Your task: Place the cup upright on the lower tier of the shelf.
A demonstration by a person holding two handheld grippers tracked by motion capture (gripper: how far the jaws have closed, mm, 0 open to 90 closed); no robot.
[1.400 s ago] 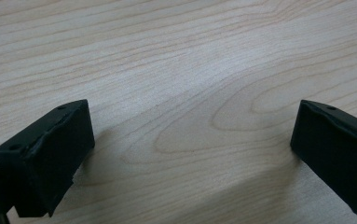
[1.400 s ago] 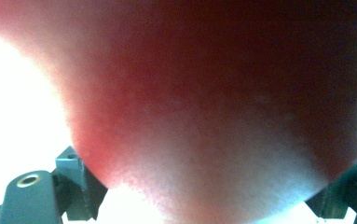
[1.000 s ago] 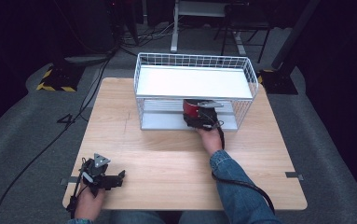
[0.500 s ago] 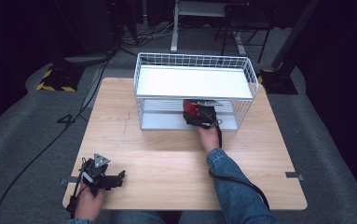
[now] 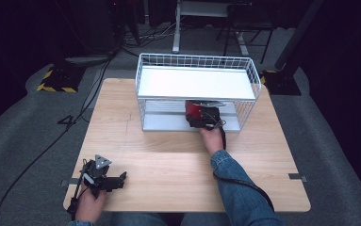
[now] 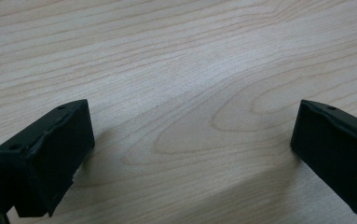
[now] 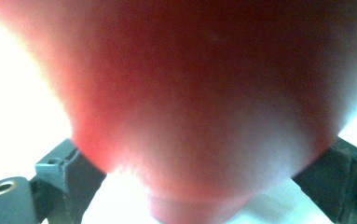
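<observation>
Red blurred thing [image 7: 204, 93] sitting between the right gripper [image 5: 201, 114] fingers, inside the wire rack's [image 5: 197, 61] lower shelf.
Those fingers have just been opening around it; left gripper [image 5: 103, 175] fingers are standing apart over bare tabletop [image 6: 181, 70].

Wooden table [image 5: 168, 155], grey carpet [image 5: 22, 136], black floor cables [image 5: 51, 141]

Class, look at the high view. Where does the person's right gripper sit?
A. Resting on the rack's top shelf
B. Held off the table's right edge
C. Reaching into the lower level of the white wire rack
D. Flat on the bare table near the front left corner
C: the right gripper reaches under the white top shelf into the lower level of the wire rack.
</observation>
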